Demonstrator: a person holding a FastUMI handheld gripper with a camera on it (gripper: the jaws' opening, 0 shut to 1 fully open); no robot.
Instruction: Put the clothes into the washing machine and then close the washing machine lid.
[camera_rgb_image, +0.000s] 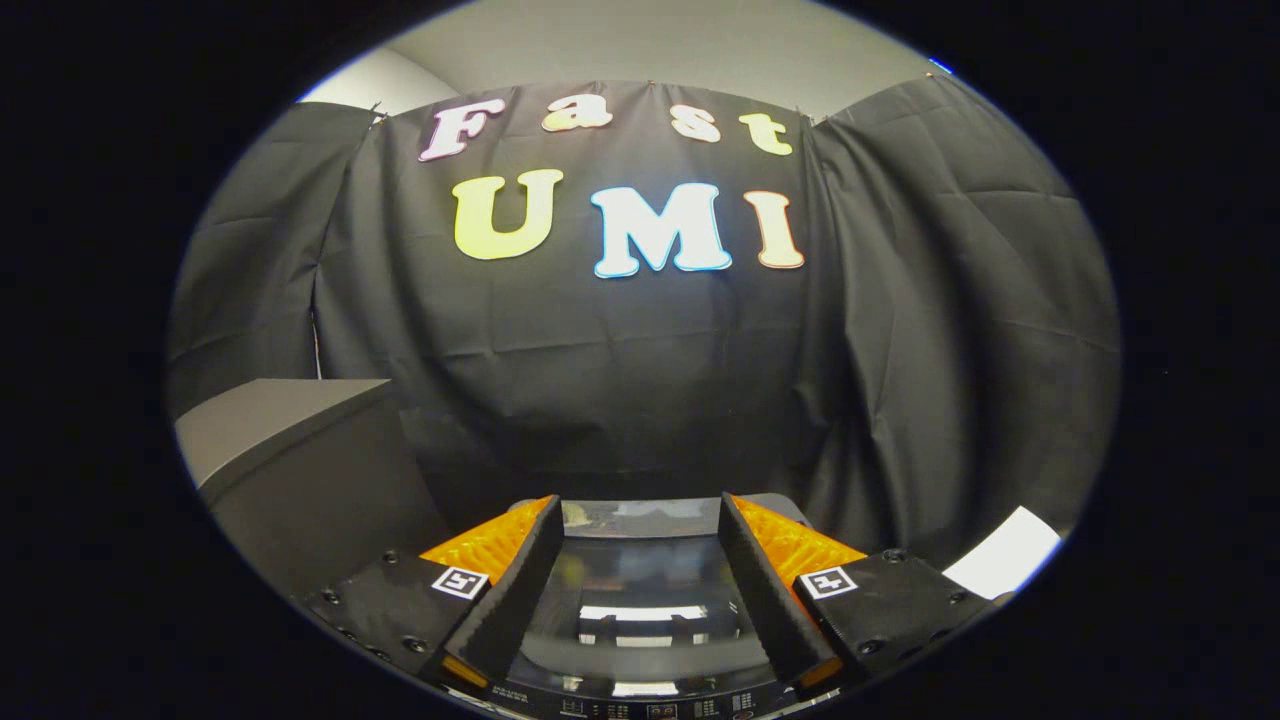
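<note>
While hovering over the washer, hand-held gripper: the hand-held gripper (640, 520) is pointing forward with its two fingers spread wide apart, nothing sitting between them and neither pad touching anything.
Fingers: the left finger (505, 590) and the right finger (765, 585) are angling inward toward their tips, each carrying a small square marker on its outer block.
Washing machine lid: the washing machine lid (640, 600) is lying flat and closed directly under the gap between the fingers, its dark glossy pane reflecting strips of ceiling light.
Control panel: the control panel (650, 708) is running along the machine's near edge, just below the fingers; its markings are too small to make out.
Clothes: whether any clothes are lying under the lid cannot be told through the reflections.
Grey cabinet: a grey cabinet (285, 425) is standing beside the machine, off the left finger, its flat top sitting higher than the lid.
White sheet: a white sheet-like patch (1003, 553) is showing beyond the right finger's outer block; what it is cannot be told.
Backdrop: the black cloth wall (640, 380) is hanging just beyond the machine, creased and draping down behind the fingertips.
</note>
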